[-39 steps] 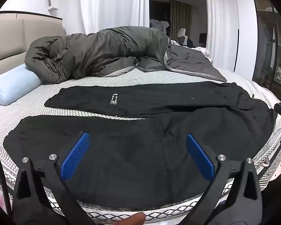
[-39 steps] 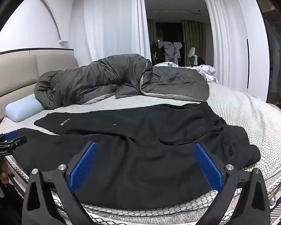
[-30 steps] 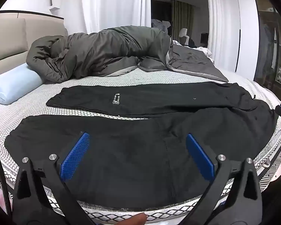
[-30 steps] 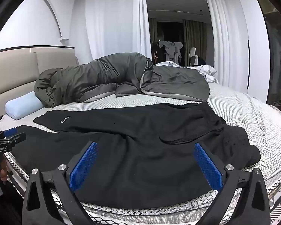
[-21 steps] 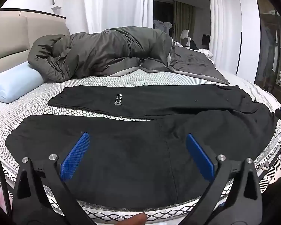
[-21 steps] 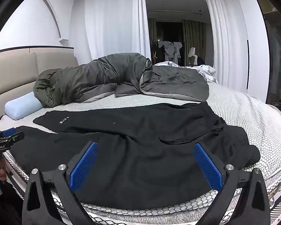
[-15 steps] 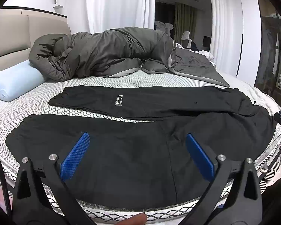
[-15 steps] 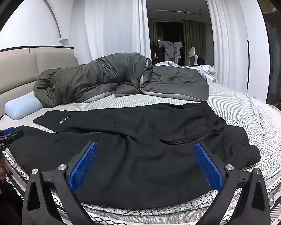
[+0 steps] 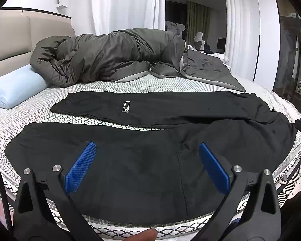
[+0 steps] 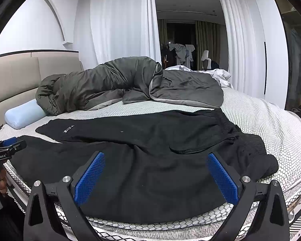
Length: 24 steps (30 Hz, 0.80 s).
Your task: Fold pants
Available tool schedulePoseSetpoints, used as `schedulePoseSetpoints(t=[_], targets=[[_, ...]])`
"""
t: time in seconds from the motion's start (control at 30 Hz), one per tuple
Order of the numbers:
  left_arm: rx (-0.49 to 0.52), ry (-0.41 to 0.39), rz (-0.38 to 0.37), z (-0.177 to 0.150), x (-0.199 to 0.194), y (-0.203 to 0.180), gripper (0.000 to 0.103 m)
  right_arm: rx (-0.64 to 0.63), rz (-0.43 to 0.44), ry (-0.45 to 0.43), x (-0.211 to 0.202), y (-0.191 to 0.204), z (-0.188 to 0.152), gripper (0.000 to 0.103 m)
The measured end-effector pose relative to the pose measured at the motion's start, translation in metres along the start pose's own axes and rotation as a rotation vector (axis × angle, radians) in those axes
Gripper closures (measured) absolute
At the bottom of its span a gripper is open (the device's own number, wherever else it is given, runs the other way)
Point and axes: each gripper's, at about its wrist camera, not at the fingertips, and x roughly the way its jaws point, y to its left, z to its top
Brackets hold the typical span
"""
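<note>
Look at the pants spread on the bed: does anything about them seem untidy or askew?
Yes. The waist end of the black pants is bunched and rumpled at the right, while both legs lie fairly flat.

Matt black cloth pants [image 9: 150,160] lie on a honeycomb-textured mattress [image 9: 110,84].
</note>
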Motion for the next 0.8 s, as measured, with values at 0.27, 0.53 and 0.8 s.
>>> schedulePoseSetpoints(t=[0.27, 0.53, 0.8], targets=[[-0.001, -0.002, -0.004, 0.0004, 0.0008, -0.0036, 0.001, -0.006, -0.002, 0.004, 0.0002, 0.0021, -0.0003, 0.0], [0.0, -0.002, -0.004, 0.0009, 0.0009, -0.0056, 0.001, -0.007, -0.002, 0.003, -0.0002, 0.0024, 0.0, 0.0], [-0.004, -0.005, 0.001, 0.0019, -0.0008, -0.0058, 0.001, -0.009, -0.003, 0.004, -0.0007, 0.0027, -0.0001, 0.0]])
